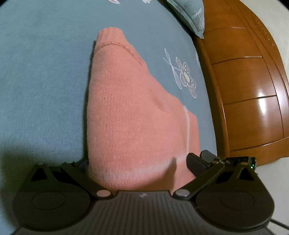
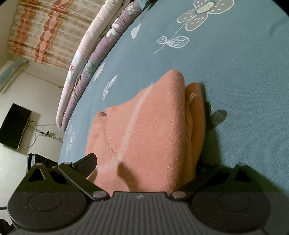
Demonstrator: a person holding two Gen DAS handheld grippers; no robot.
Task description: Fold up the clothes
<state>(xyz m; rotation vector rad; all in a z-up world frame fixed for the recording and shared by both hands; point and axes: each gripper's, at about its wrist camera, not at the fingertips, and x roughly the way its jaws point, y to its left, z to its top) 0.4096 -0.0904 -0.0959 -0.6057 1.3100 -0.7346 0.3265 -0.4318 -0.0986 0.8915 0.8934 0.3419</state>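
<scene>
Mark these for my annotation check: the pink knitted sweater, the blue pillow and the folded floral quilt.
Pink knitted sweater (image 1: 130,112): left wrist view, middle of its body.
Blue pillow (image 1: 191,14): left wrist view, its face.
Folded floral quilt (image 2: 90,54): right wrist view, its edge.

Hardly any writing showed. The pillow (image 1: 189,12) by the headboard carried a faint printed word, too blurred to read. Each gripper body bore a small pale logo mark, no letters: left gripper (image 1: 140,162), right gripper (image 2: 144,166). Nothing else was legible.
</scene>
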